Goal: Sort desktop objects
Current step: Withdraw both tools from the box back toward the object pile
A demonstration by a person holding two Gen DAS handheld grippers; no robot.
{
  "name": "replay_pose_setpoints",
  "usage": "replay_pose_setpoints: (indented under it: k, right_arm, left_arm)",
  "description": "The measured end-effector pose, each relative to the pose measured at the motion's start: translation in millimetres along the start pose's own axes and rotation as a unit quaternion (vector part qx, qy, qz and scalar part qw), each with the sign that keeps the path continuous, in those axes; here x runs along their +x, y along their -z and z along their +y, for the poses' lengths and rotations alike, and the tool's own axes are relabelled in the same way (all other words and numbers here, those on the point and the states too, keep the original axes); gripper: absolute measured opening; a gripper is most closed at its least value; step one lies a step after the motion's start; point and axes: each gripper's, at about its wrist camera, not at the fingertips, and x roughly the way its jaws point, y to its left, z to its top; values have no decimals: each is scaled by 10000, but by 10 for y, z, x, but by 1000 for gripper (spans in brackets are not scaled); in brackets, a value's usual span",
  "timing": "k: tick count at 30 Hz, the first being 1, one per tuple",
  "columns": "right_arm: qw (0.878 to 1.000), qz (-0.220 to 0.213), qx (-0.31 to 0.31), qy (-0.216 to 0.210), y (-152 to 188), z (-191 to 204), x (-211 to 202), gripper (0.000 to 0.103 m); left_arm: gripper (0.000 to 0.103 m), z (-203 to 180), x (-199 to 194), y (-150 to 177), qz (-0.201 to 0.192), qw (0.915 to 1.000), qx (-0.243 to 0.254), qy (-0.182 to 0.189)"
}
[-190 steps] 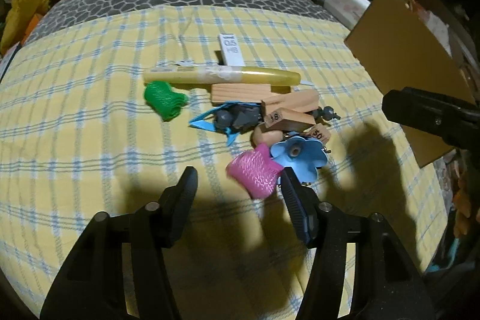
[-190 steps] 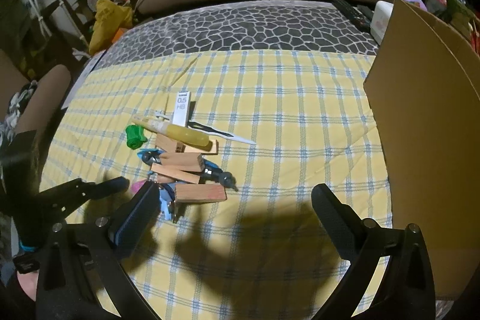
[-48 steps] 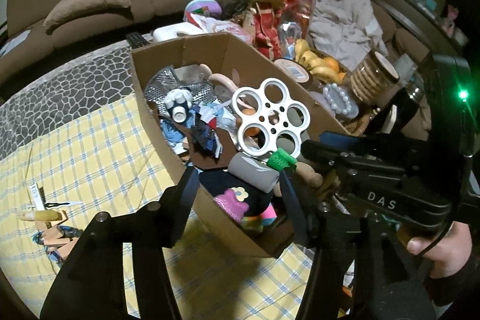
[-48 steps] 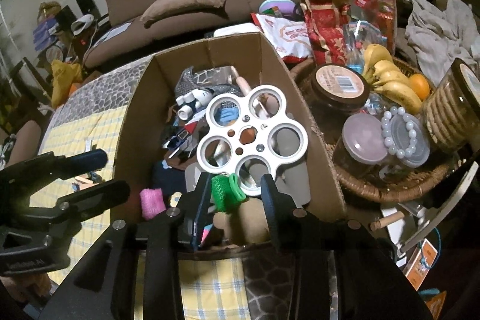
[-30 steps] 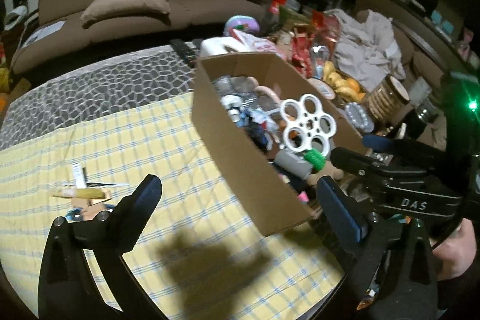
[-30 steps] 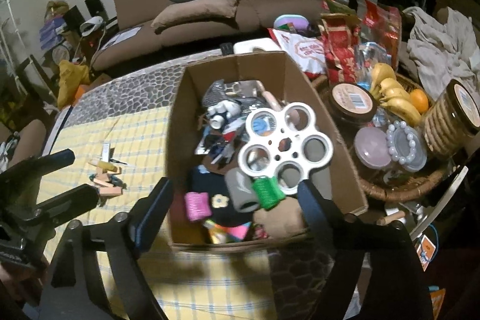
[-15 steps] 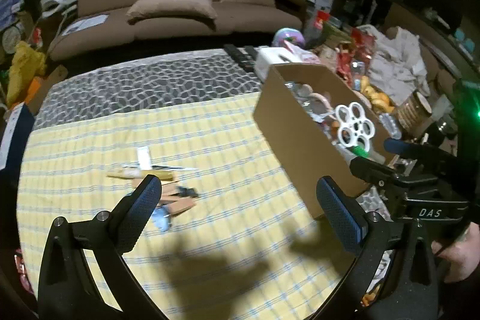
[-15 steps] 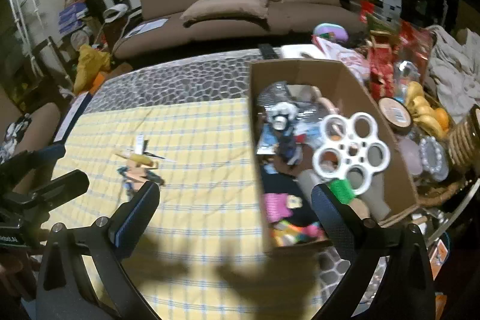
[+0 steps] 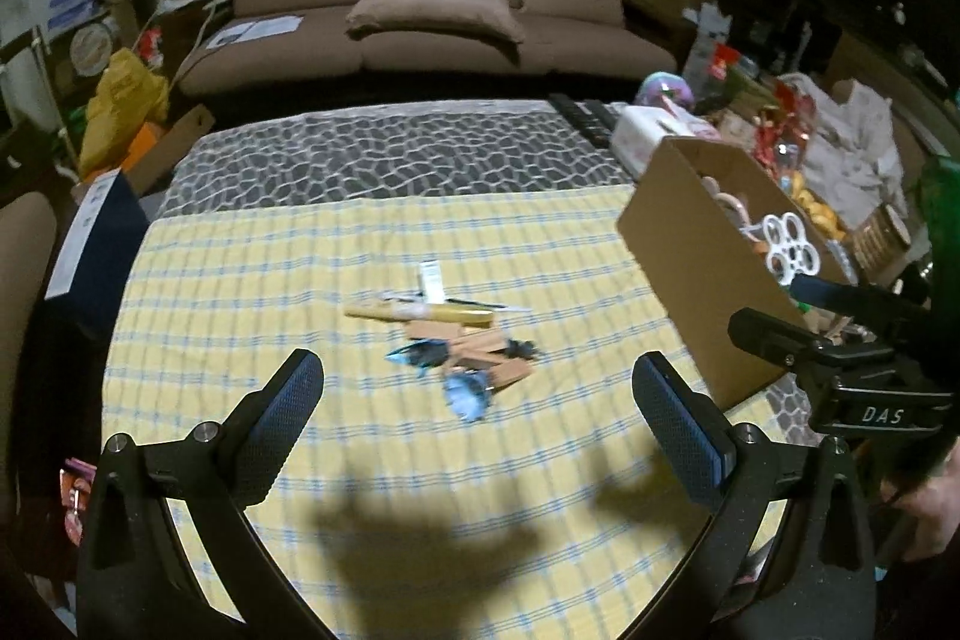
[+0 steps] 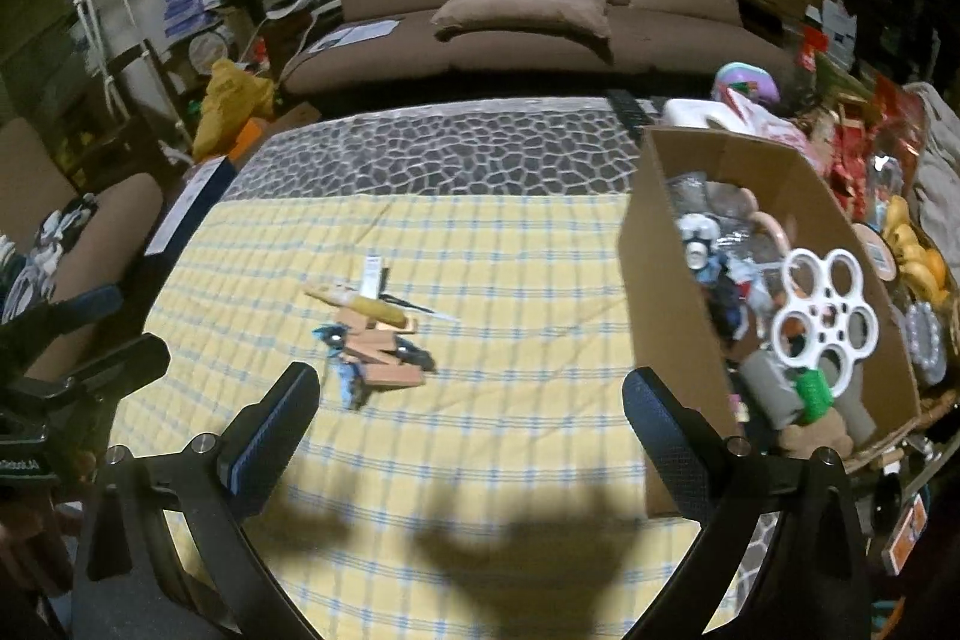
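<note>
Desktop objects (image 9: 453, 334) are left heaped on the checked cloth (image 9: 240, 280) beside the cardboard box (image 10: 672, 280); both grippers, left (image 9: 477, 421) and right (image 10: 462, 424), are held wide open and empty, presumably readied for another pick.

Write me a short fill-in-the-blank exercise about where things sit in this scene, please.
1. The small pile of objects lies on the yellow ____ cloth.
2. The green spool lies inside the ____ box.
3. Both the left tool and the right tool stand ____, holding nothing.

Missing words: checked; cardboard; open
</note>
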Motion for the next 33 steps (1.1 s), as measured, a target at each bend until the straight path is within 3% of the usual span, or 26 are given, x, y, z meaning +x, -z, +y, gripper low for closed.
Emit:
replay_pose_setpoints:
  k: [15, 33]
  right_arm:
    - [9997, 150, -157, -86, 55, 420, 336, 103]
    - [9980, 600, -123, -148, 156, 406, 1042, 102]
  left_arm:
    - [103, 625, 30, 169, 83, 9993, -313, -197]
    - [103, 857, 701, 370, 640, 9972, -266, -272]
